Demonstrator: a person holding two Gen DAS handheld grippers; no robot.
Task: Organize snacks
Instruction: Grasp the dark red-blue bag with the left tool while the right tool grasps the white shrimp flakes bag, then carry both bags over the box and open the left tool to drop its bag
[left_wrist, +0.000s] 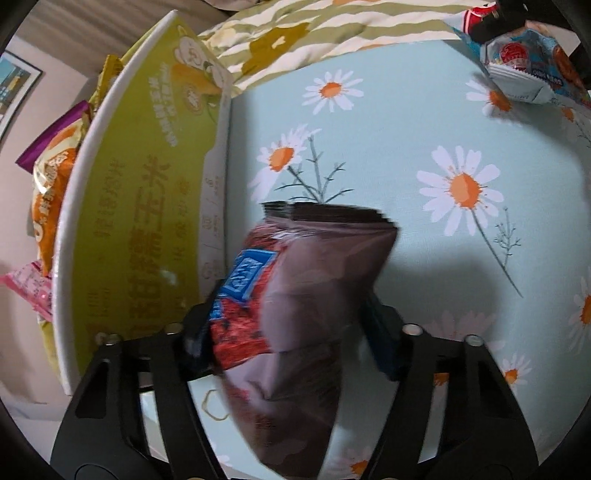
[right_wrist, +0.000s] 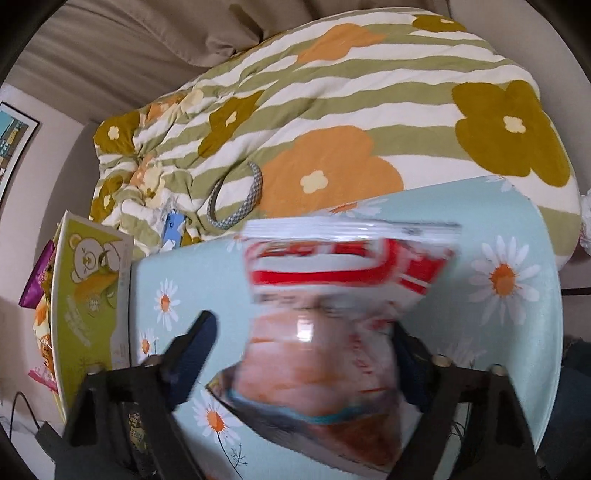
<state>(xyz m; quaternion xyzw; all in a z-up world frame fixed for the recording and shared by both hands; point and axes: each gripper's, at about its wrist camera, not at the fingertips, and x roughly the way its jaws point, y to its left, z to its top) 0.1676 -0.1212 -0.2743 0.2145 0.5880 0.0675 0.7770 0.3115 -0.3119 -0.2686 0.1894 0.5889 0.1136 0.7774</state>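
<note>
The left tool (left_wrist: 291, 332) is clamped on a brown and red snack packet (left_wrist: 306, 295), both pads pressing its sides, the packet standing up between the fingers over the daisy-print worktop (left_wrist: 424, 129). Just to its left stands a yellow-green carton (left_wrist: 140, 206) with a bear printed on it, already stuffed with snacks: an orange bag (left_wrist: 51, 192) and a pink wrapper (left_wrist: 33, 288) poke out on its far side.

The right tool (right_wrist: 303, 354) has a red and white snack bag (right_wrist: 340, 314) between its fingers. The right finger touches the bag; the left finger (right_wrist: 195, 347) stands a little clear of it, so the jaws are apart, not gripping. The bag is blurred.

A striped, flowered quilt (right_wrist: 332, 129) is heaped behind the worktop, with a grey braided loop (right_wrist: 243, 203) lying on it.
</note>
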